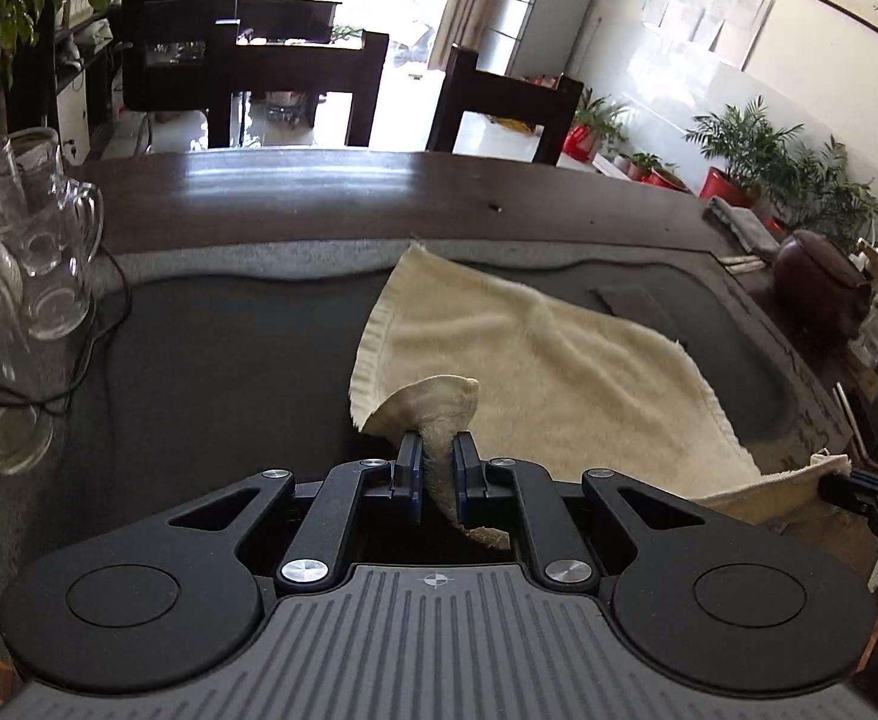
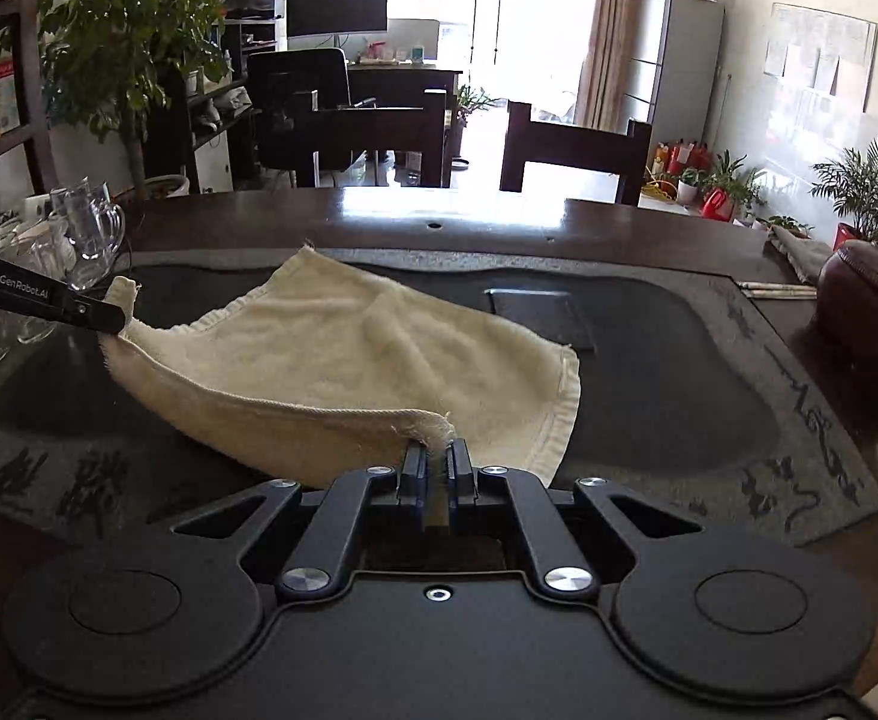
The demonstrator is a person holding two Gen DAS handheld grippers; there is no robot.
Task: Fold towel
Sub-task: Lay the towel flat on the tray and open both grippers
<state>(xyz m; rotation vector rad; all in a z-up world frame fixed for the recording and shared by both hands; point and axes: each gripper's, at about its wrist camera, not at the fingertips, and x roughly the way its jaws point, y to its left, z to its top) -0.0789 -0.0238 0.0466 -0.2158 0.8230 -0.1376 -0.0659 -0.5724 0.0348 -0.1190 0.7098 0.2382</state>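
holding both near corners of the towel

pinching hard, the left gripper point(image 1: 437, 468) has its two pads clamped on a bunched corner of the cream towel point(image 1: 535, 354), with a tongue of cloth trailing back between the fingers. over on the other side, the right gripper point(image 2: 436, 468) is closed tight on the opposite near corner, a small peak of fabric poking up just ahead of its pads. from the right wrist view you can see the left gripper's dark fingers reaching in from the left edge, biting the far-left corner, and the near hem hangs in a shallow curve between the two grips. the rest of the towel lies spread and a little rumpled on the dark grey tea tray point(image 2: 679, 396) set into the wooden worktop point(image 2: 499, 216), its far corner reaching the tray's back rim. part of the cloth covers the edge of a small square drain plate point(image 2: 535, 306). glass pitchers point(image 1: 43, 252) stand clustered at the left of the worktop, well apart from the towel, and a brown clay pot point(image 2: 865, 294) sits at the right.
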